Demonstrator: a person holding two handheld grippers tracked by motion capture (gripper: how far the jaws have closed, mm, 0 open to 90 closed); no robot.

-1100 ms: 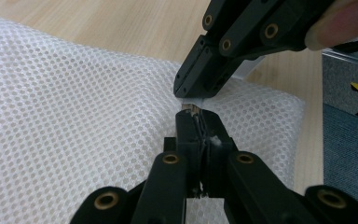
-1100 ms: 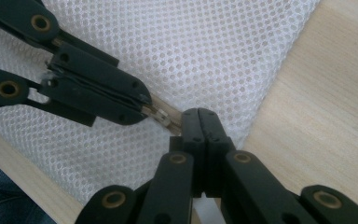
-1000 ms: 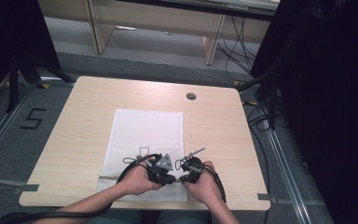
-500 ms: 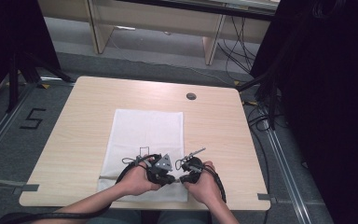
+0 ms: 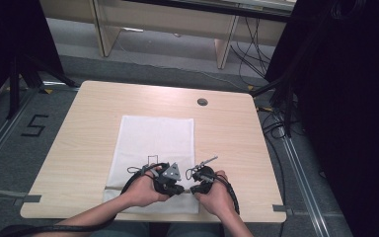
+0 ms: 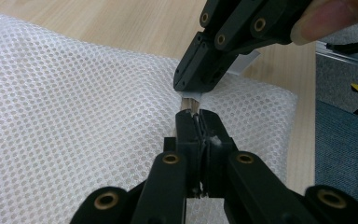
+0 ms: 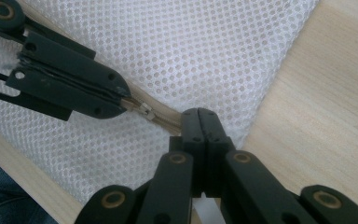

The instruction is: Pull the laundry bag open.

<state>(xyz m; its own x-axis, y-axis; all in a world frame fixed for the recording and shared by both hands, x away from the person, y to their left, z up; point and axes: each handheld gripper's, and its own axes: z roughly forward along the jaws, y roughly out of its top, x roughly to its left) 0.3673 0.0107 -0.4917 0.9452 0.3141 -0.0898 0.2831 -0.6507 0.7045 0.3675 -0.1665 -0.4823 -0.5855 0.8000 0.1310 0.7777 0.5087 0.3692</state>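
Both my grippers sit low centre of the high view, on the near edge of the white mesh bag (image 5: pixel 154 143). Left gripper (image 6: pixel 196 122) is clamped shut on the zipper end: the beige zipper tape (image 6: pixel 190 101) pokes out just above its tips. Right gripper (image 7: pixel 199 116) is pinched shut on the same zipper line (image 7: pixel 161 117), lower centre of its view.

Key relation: the zipper runs along the bag's near hem, its long axis across the frame left to right, and the two tips face each other along it, almost touching. The small metal slider (image 7: pixel 144 108) lies between them, right at the left gripper's tip (image 7: pixel 114 99), so the left is nearer; I can't tell if it holds the slider or just the tape.

Judgement: the next pull goes along that axis, one hand anchoring.

Surface: light wood table (image 5: pixel 237 133), bag flat at centre, round cable port (image 5: pixel 202 101) upper right. Grey floor, dark drapes either side.
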